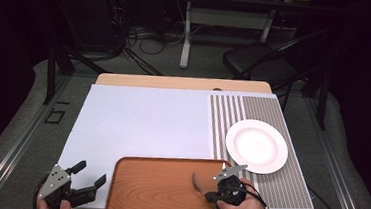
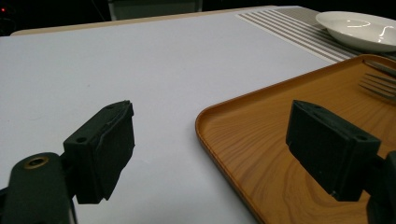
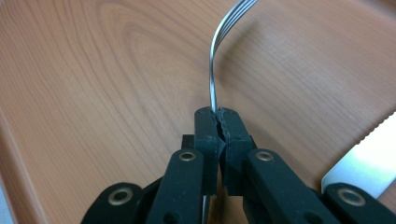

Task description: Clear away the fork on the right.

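Steel fork (image 3: pixel 215 70) pinched in my right hand-held gripper (image 3: pixel 218 122); left hand-held gripper (image 2: pixel 210 149) wide. I'd keep it level moving to the plate (image 1: pixel 256 146).

Dim surroundings, lit tabletop; close-ups soft, perhaps slightly blurred.

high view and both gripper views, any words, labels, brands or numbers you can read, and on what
None: no readable text in these views.
The round white plate, the brown wooden tray, the silver metal fork, the striped grey placemat and the plain white table sheet are unmarked.
The black left gripper and black right gripper carry no label.
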